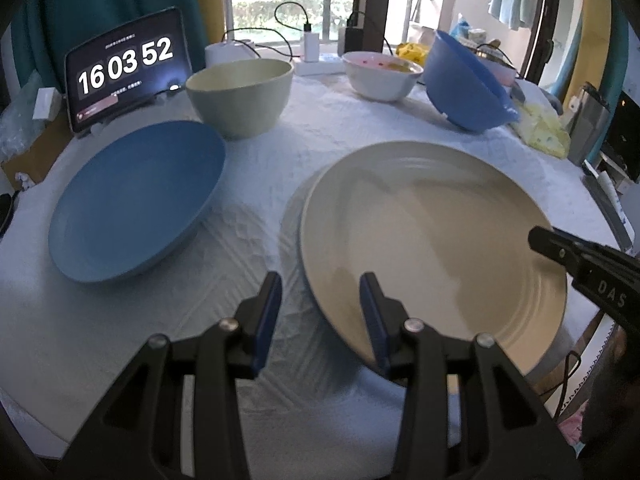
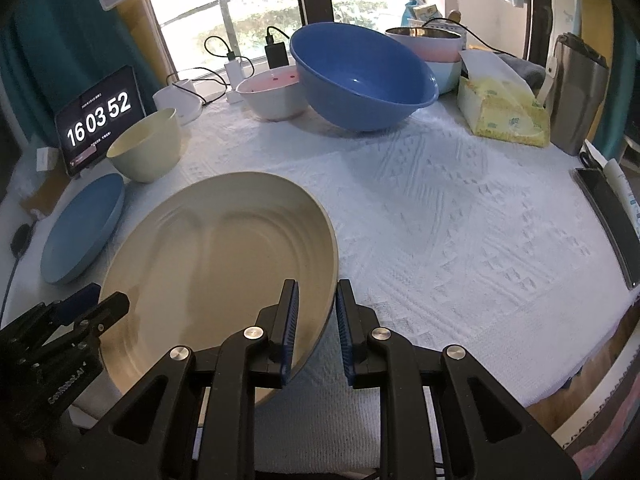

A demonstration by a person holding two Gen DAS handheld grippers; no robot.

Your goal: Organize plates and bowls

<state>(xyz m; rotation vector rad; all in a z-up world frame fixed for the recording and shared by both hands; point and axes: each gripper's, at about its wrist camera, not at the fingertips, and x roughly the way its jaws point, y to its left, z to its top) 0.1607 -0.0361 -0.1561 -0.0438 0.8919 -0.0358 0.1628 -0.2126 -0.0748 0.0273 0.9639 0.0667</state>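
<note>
Cream plate (image 2: 224, 256) rim between right tongs (image 2: 316, 332); tissue box (image 2: 504, 116) right-view only

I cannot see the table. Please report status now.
Both grippers, left and right, straddle the cream plate rim. Plate tilted, over white cloth. Blue plate beside, apart.

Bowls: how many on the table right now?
3: a cream bowl by the clock tablet, a white bowl at the window side, a tilted blue bowl beside it. Stacked containers behind may be more.
</note>
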